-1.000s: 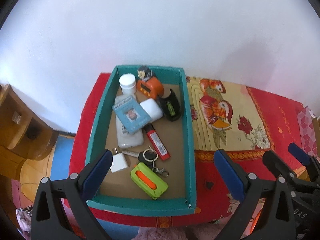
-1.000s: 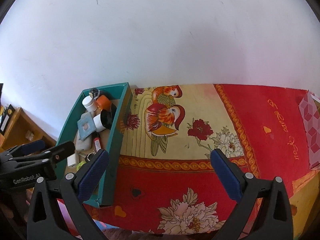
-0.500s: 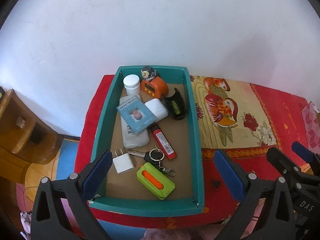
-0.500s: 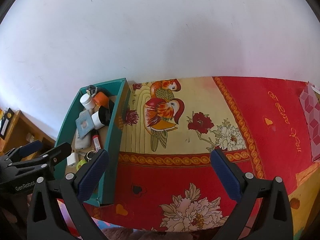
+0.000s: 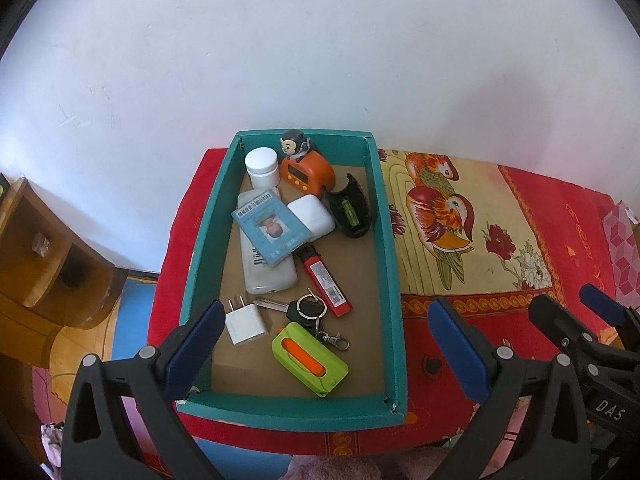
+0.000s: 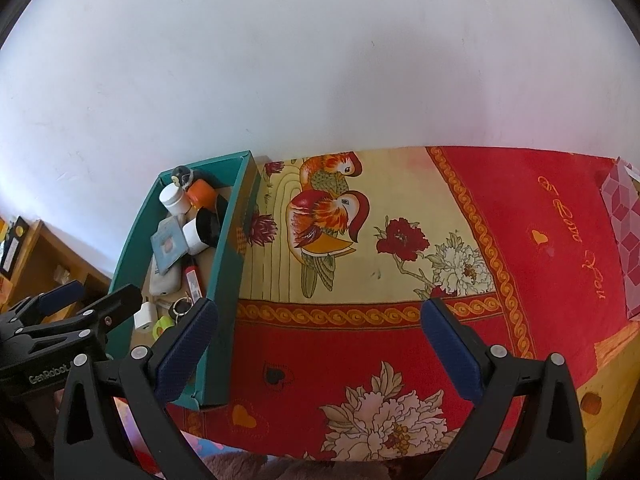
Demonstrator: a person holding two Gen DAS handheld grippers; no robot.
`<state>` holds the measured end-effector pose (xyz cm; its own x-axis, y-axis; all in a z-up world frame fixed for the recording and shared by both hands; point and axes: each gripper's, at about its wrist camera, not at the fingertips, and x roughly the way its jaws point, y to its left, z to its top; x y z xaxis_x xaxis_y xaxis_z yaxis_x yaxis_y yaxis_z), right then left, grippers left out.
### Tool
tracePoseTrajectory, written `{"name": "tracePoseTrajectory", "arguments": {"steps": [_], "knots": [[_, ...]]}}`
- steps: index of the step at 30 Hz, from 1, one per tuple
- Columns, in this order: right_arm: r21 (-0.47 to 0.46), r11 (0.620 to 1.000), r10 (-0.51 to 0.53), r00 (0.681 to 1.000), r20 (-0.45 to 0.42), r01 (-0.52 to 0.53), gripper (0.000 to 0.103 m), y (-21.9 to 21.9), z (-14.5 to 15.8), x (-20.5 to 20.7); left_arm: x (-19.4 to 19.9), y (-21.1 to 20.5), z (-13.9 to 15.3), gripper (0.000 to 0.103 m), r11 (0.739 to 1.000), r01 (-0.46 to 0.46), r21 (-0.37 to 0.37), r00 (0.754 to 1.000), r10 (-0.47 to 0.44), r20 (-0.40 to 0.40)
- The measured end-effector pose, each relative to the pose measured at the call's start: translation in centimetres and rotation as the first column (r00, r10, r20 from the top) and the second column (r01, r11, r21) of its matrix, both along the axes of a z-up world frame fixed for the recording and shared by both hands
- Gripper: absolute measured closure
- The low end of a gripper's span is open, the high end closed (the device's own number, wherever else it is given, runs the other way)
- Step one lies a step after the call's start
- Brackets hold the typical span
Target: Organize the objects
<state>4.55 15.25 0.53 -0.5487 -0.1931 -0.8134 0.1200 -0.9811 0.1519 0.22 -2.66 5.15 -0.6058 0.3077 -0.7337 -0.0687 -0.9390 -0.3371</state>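
- Left wrist view: the left gripper (image 5: pixel 322 334) hangs wide apart and empty over the near end of the teal box (image 5: pixel 386 240), which sits at the left end of the table (image 5: pixel 540 240). The box's long axis runs away toward the wall. Inside, the red lighter (image 5: pixel 326 284) lies lengthwise, the green case (image 5: pixel 310 358) slantwise.
- Right wrist view: the right gripper (image 6: pixel 318 338) is wide apart, empty, above the cloth (image 6: pixel 400 336), beside the box (image 6: pixel 228 272).

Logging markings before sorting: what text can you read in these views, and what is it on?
"DAS": right tool, seen from the left wrist camera.
"GenRobot": left tool, seen from the right wrist camera.
Gold script on red cloth: illegible.
ID card, red utility knife barcode label: too small.
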Motion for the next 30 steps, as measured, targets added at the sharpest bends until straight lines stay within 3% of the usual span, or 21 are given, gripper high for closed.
{"name": "tracePoseTrajectory", "arguments": {"steps": [30], "knots": [[-0.006, 1.0, -0.008, 1.0, 0.006, 0.008, 0.0, 0.06, -0.08, 0.44, 0.56, -0.24, -0.69, 0.001, 1.0, 0.004, -0.009, 1.0, -0.004, 0.021]]}}
